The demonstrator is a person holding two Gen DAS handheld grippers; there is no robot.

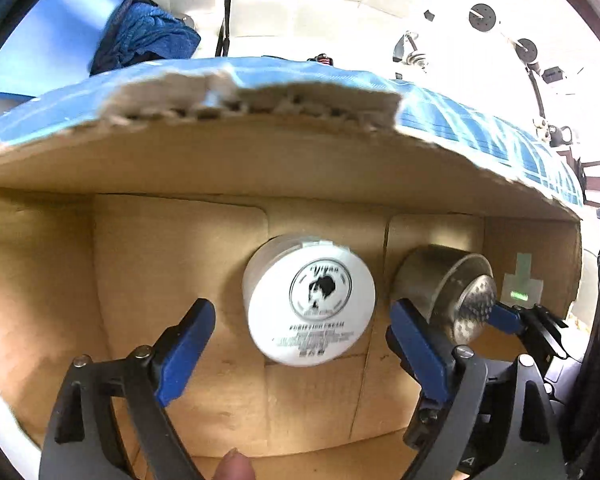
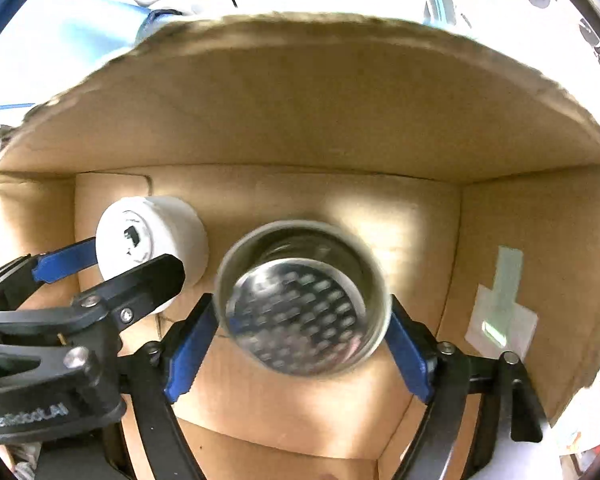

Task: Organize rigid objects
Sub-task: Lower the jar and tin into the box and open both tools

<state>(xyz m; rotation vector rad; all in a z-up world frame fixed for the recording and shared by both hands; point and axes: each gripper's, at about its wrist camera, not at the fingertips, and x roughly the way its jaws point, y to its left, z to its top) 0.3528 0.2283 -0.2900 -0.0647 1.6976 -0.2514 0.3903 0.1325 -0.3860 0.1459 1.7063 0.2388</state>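
Observation:
A white round cream jar (image 1: 310, 300) lies inside a cardboard box (image 1: 140, 240), its printed lid facing me. My left gripper (image 1: 300, 332) is open, its blue fingers wide on either side of the jar without touching it. A shiny metal tin (image 2: 304, 300) with a dimpled base is between the blue fingers of my right gripper (image 2: 300, 332), which is shut on it inside the box. The tin also shows in the left wrist view (image 1: 448, 284), right of the jar. The jar shows in the right wrist view (image 2: 152, 240), with the left gripper's fingers around it.
The box (image 2: 500, 220) has a torn upper flap (image 1: 260, 96) with a blue printed outer face. A taped label (image 2: 500, 312) is on its right inner wall. A blue towel (image 1: 144, 40) lies behind the box. Dark round fittings (image 1: 482, 16) are on the white wall beyond.

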